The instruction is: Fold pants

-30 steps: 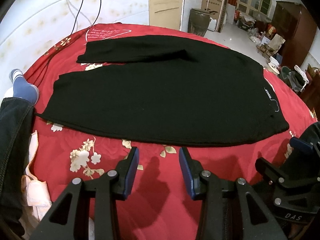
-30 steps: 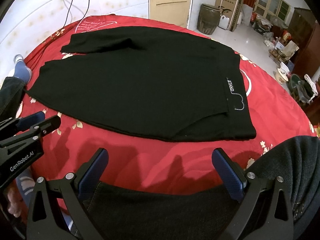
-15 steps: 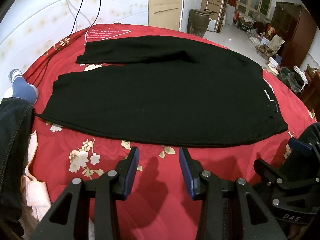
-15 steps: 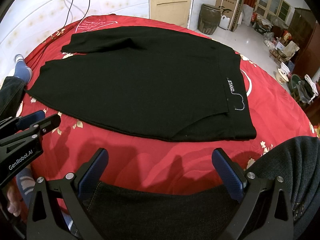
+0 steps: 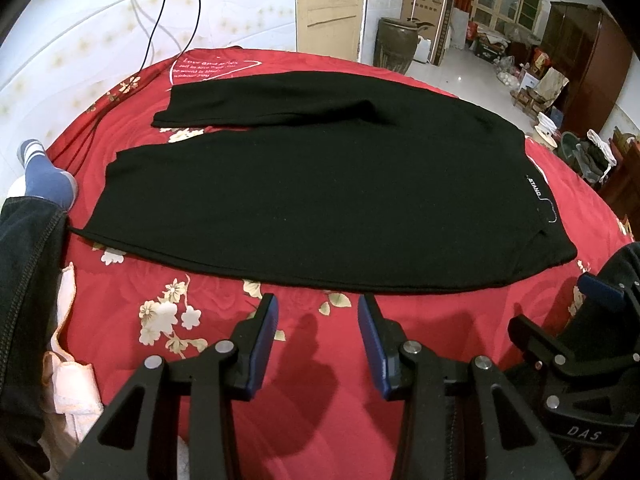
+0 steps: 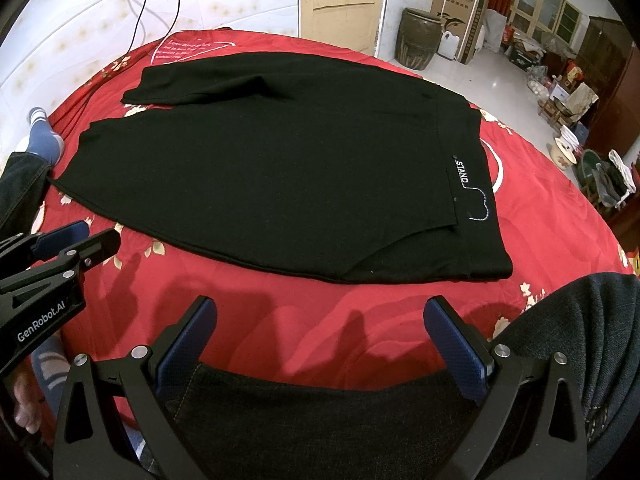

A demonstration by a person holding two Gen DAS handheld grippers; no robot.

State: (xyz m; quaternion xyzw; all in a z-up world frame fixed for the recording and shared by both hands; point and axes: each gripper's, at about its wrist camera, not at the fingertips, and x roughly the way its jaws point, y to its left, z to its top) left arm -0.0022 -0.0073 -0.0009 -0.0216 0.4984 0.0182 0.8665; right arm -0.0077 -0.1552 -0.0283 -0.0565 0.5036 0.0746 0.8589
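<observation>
**A:** Where are the pants?

**B:** The black knit pants (image 5: 320,200) lie spread flat on the bed's red bedspread with cream flowers (image 5: 304,364). The waistband, with its white "STAND" label (image 6: 462,172), lies toward the right; the two legs run out to the left, the far one parted from the near one with a strip of red between their cuffs.

**A:** And the left claw?

**B:** The left claw (image 5: 316,320), black with blue pads, hovers over bare bedspread just short of the pants' near edge. Its jaws stand apart with nothing between them, and they touch no cloth.

**A:** The right claw?

**B:** The right claw (image 6: 320,320) is spread wider still, also empty. It hangs above the red cover on the near side of the pants, close to the waistband end. Below it, between its arms, a dark denim trouser leg of the person (image 6: 320,412) shows.

**A:** Anything else around?

**B:** At the left edge, a foot in a blue and grey sock (image 5: 46,180) rests beside the bed. Two black cables (image 5: 176,8) hang down the white patterned wall. Beyond the bed stand a dark brown ceramic jar (image 6: 418,38) and a cardboard box (image 6: 460,16) on a pale tiled floor.
</observation>
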